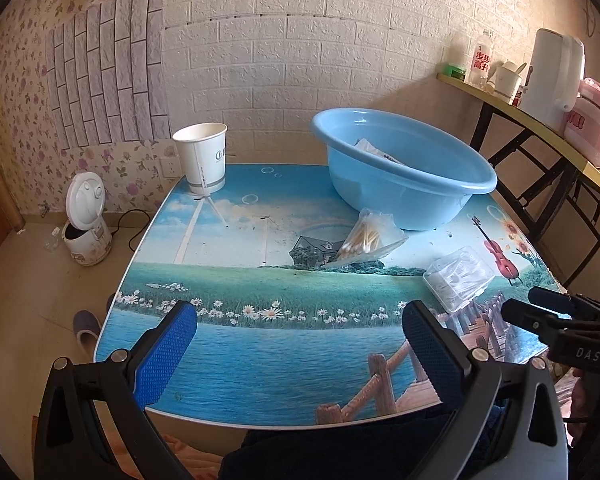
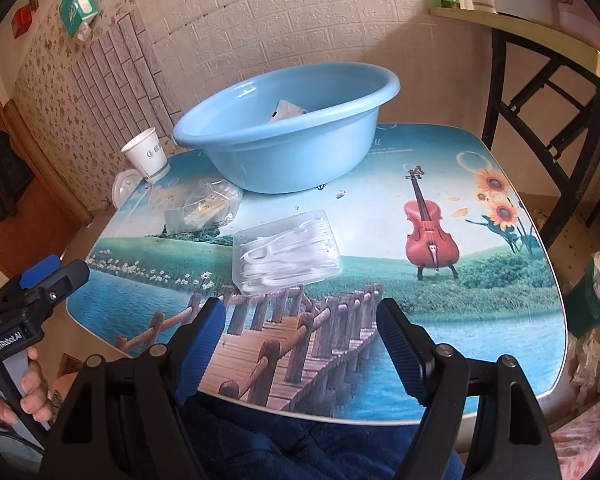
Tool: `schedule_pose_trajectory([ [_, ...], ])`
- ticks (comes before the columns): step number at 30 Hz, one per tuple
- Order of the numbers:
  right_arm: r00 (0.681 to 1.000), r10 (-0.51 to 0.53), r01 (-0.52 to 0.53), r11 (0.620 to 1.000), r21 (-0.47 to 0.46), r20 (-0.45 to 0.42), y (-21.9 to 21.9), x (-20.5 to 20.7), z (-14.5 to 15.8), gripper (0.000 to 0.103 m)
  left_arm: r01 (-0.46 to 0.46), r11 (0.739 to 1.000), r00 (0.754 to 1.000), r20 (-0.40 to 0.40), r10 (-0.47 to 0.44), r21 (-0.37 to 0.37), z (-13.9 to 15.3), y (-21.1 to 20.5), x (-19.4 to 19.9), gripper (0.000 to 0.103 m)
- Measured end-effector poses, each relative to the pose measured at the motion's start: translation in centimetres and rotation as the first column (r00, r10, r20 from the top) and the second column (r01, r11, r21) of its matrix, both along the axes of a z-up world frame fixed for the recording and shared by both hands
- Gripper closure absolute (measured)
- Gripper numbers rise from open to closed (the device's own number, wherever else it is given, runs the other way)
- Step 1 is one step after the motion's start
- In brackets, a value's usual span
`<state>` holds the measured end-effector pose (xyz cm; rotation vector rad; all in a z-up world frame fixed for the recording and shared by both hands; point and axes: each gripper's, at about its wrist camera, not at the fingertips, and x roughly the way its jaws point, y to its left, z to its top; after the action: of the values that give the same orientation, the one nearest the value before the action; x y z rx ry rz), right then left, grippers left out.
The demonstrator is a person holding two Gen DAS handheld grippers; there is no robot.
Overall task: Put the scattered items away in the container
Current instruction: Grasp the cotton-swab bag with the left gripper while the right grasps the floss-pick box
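Note:
A light blue basin [image 1: 404, 168] [image 2: 288, 136] stands at the back of the picture-printed table with a white packet [image 1: 374, 151] [image 2: 286, 111] inside it. A clear bag of cotton swabs [image 1: 366, 240] [image 2: 204, 206] lies just in front of the basin. A clear plastic box of white floss picks [image 1: 458, 278] [image 2: 286, 254] lies nearer the front. My left gripper [image 1: 300, 316] hovers open over the table's front edge, nothing between its fingers. My right gripper [image 2: 302, 314] is open too, just short of the floss box.
A white paper cup [image 1: 202, 158] [image 2: 147, 156] stands at the table's back left corner. A shelf [image 1: 540, 120] with a kettle, bottle and pink cooker runs along the right. A small rice cooker [image 1: 86, 220] and a slipper [image 1: 86, 330] sit on the floor left. A hand [image 2: 28, 392] holds the left gripper's grip.

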<state>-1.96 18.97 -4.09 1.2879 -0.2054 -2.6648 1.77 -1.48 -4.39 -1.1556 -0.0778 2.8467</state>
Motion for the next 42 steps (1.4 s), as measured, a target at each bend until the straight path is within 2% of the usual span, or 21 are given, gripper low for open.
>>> schedule_pose_trajectory([
  [3, 1.0, 0.014, -0.014, 1.0, 0.014, 0.002, -0.6, -0.9, -0.6, 0.024, 0.002, 1.0, 1.0, 0.011, -0.002, 0.005, -0.4, 0.0, -0.4, 0.0],
  [13, 1.0, -0.001, 0.002, 1.0, -0.025, 0.03, -0.4, -2.8, -1.9, 0.019, 0.009, 0.999, 0.999, 0.046, -0.01, 0.031, -1.7, 0.0, -1.7, 0.0],
  [21, 0.999, 0.003, -0.003, 1.0, 0.005, 0.036, -1.1, -3.9, -2.6, 0.019, 0.009, 0.999, 0.999, 0.052, -0.011, 0.046, -2.3, -0.2, -2.7, 0.0],
  [23, 0.999, 0.009, -0.009, 1.0, 0.011, 0.046, -1.4, -4.2, -2.8, 0.005, 0.005, 0.999, 0.999, 0.05, -0.008, 0.052, -2.4, -0.3, -2.9, 0.0],
  [25, 0.999, 0.012, -0.013, 1.0, 0.014, 0.043, -1.5, -4.3, -2.8, 0.001, 0.004, 0.998, 0.999, 0.048, -0.006, 0.056, -2.5, -0.4, -3.0, 0.0],
  [42, 0.998, 0.017, -0.022, 0.994, 0.104, 0.053, -2.6, -6.3, -3.7, 0.001, 0.05, 0.996, 0.998, 0.041, -0.053, 0.077, -2.6, 0.8, -4.5, 0.0],
])
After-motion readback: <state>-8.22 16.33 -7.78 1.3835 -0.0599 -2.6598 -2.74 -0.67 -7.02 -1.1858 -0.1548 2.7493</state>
